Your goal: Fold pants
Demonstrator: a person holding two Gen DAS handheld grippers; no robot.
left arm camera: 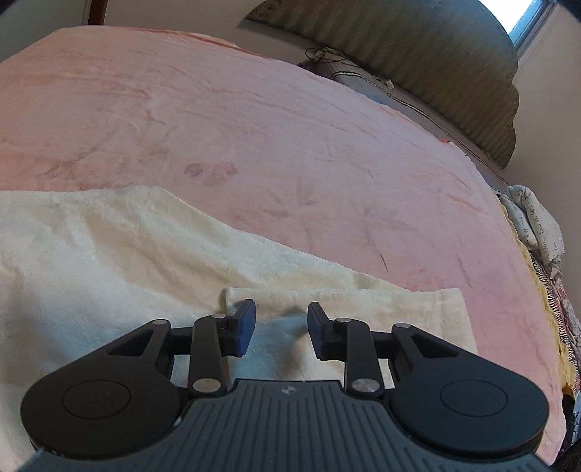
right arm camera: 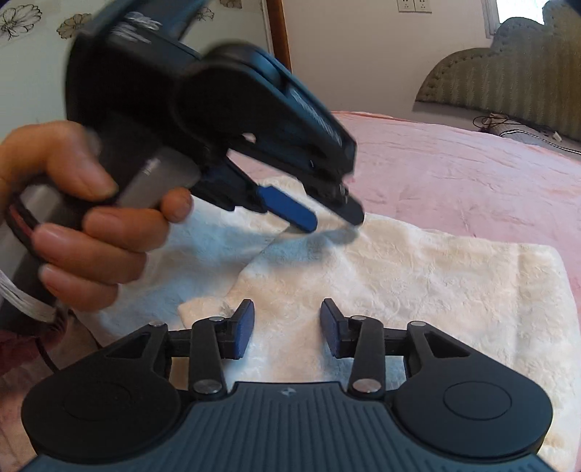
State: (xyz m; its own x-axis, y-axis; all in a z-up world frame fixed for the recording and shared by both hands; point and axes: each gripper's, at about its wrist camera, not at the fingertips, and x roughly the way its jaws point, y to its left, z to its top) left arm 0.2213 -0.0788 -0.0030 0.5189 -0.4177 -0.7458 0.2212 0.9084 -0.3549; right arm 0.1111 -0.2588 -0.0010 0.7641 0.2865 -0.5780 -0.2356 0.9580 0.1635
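Note:
Cream fluffy pants (left arm camera: 109,247) lie flat on a pink bedspread (left arm camera: 254,127), with a folded layer on top near the front. My left gripper (left arm camera: 281,326) hovers just over that layer, jaws apart and nothing between the blue pads. In the right wrist view a hand (right arm camera: 83,232) holds this left gripper (right arm camera: 334,223), blurred, tilted down over the pants (right arm camera: 417,276). My right gripper (right arm camera: 287,326) stands open low above the cloth's near edge, with nothing pinched.
A padded green headboard (left arm camera: 417,54) stands at the far end of the bed, with cables (right arm camera: 508,125) and a mat below it. Crumpled printed cloth (left arm camera: 537,225) is piled at the bed's right edge. A flowered wall and a wooden door frame (right arm camera: 277,32) are behind.

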